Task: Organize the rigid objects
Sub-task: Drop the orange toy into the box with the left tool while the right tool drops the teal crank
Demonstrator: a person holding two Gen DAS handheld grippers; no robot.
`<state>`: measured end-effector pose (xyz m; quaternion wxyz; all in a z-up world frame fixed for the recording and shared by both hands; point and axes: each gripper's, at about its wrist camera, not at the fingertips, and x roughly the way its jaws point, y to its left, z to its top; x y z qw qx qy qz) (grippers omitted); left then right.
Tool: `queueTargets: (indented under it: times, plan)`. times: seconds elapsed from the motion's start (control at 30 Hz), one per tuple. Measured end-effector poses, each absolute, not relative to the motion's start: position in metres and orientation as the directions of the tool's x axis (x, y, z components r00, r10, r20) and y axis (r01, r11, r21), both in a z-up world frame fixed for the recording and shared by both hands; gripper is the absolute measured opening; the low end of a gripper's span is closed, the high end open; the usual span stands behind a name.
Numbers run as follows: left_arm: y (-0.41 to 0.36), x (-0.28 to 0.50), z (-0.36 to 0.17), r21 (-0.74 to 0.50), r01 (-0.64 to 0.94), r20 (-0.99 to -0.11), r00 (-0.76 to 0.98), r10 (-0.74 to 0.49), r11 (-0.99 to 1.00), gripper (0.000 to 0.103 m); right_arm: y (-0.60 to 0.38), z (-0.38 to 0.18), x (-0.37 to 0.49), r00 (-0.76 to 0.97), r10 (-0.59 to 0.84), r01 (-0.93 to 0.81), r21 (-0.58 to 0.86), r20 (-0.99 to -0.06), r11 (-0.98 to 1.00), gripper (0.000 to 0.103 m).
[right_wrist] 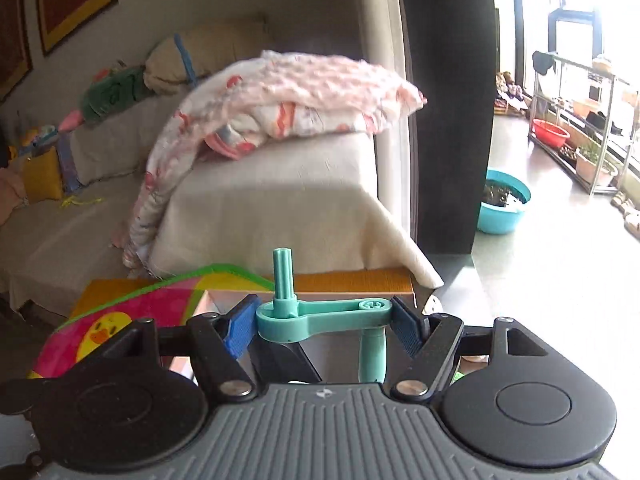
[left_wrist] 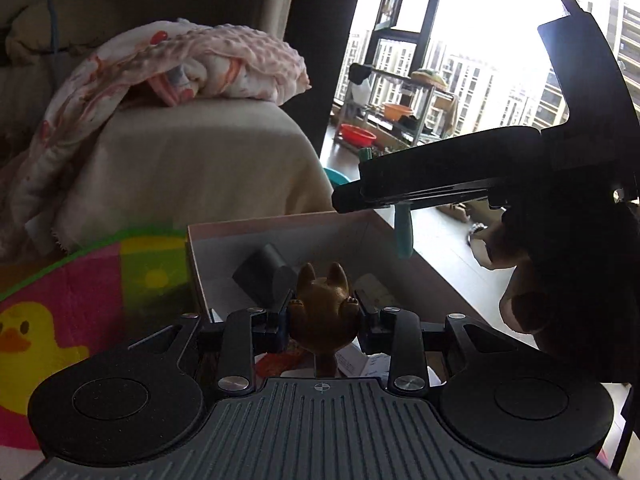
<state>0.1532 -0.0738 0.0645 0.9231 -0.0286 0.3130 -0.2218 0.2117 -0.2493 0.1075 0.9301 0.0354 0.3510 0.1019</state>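
Observation:
My left gripper (left_wrist: 322, 312) is shut on a brown animal figurine (left_wrist: 322, 300), held over the near end of an open white cardboard box (left_wrist: 384, 236). A dark grey cylinder-shaped block (left_wrist: 266, 276) lies inside the box. In the left wrist view my right gripper (left_wrist: 348, 200) reaches in from the right above the box, with a teal handle (left_wrist: 402, 236) hanging below it. In the right wrist view that right gripper (right_wrist: 326, 322) is shut on a teal plastic crank (right_wrist: 324, 314), its peg standing upright and its handle hanging down.
A colourful duck play mat (left_wrist: 60, 304) lies left of the box. Behind stands a cream-covered sofa (left_wrist: 192, 168) with a pink patterned blanket (left_wrist: 180, 64). To the right are bare floor, a teal basin (right_wrist: 502, 204), a metal rack (right_wrist: 576, 128) with a red basin, and bright windows.

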Motion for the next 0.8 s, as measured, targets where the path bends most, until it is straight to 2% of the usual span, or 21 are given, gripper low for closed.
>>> queueTargets:
  times: [0.2,0.33,0.47,0.63,0.73,0.8]
  plan:
    - [-0.077,0.165,0.053,-0.164,0.399,-0.590,0.693,-0.413,0.902,0.035,-0.233,0.066,0.237,0.675,0.166,-0.143,0.093,-0.719,0.985,0.071]
    - [-0.079,0.163,0.056,-0.145,0.406,-0.579,0.704,-0.410,0.902,0.035,-0.232,0.059,0.243,0.637,0.192,-0.178,0.100,-0.747,0.979,0.071]
    - [-0.070,0.155,0.071,-0.171,0.401,-0.534,0.729,-0.427,0.900,0.035,-0.245,0.071,0.223,0.675,0.219,-0.185,0.126,-0.705,0.975,0.071]
    - [-0.049,0.116,0.085,-0.150,0.369,-0.484,0.782,-0.393,0.917,0.035,-0.261,0.088,0.163,0.751,0.208,-0.198,0.086,-0.627,0.976,0.071]
    - [-0.037,0.080,0.078,-0.121,0.366,-0.490,0.786,-0.376,0.923,0.035,-0.266,0.091,0.112,0.791,0.171,-0.172,0.055,-0.587,0.984,0.071]
    - [-0.031,0.056,0.069,-0.098,0.351,-0.506,0.788,-0.350,0.931,0.035,-0.265,0.088,0.079,0.810,0.163,-0.161,0.054,-0.563,0.986,0.076]
